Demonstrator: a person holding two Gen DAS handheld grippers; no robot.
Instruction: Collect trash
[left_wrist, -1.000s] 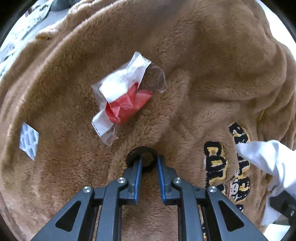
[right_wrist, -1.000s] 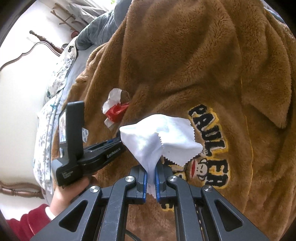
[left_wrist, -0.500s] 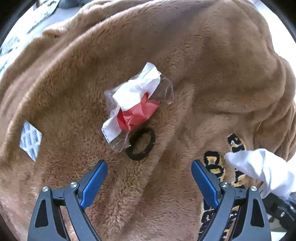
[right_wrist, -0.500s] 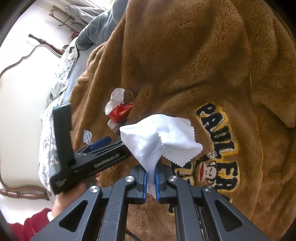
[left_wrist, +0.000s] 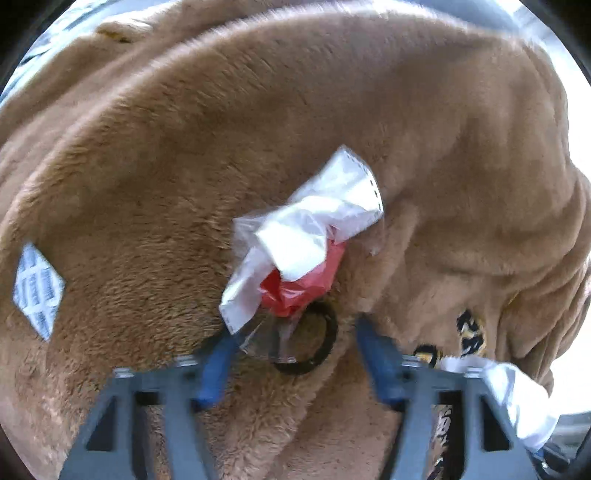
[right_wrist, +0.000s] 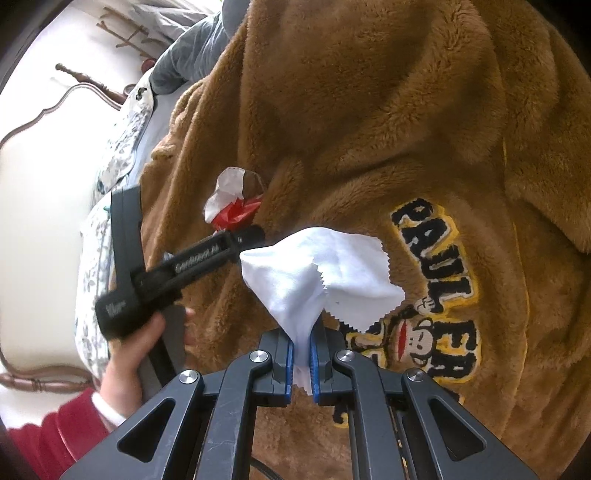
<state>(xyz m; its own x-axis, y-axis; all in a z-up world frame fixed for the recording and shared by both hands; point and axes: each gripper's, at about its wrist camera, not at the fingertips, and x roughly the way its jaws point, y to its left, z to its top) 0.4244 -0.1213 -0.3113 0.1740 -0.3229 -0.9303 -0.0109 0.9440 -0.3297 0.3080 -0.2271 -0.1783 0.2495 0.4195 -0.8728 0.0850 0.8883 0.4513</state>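
Note:
A crumpled white and red plastic wrapper (left_wrist: 299, 254) lies on a brown fleece garment (left_wrist: 147, 166). A black ring (left_wrist: 314, 339) lies just below it, partly under clear film. My left gripper (left_wrist: 295, 343) is open, its blue pads either side of the ring and the wrapper's lower end. My right gripper (right_wrist: 302, 354) is shut on a white cloth (right_wrist: 317, 269) with zigzag edges, held above the garment's lettering. The wrapper (right_wrist: 232, 203) and the left gripper body (right_wrist: 177, 266) also show in the right wrist view.
A small white printed packet (left_wrist: 37, 291) lies on the fleece at the left. The white cloth (left_wrist: 517, 398) shows at the lower right of the left wrist view. A patterned bedsheet (right_wrist: 110, 177) and wooden headboard (right_wrist: 55, 110) lie to the left.
My left gripper let go of the black ring, opened wide, then moved forward and narrowed around the ring and the wrapper's lower end. The right gripper kept holding the cloth.

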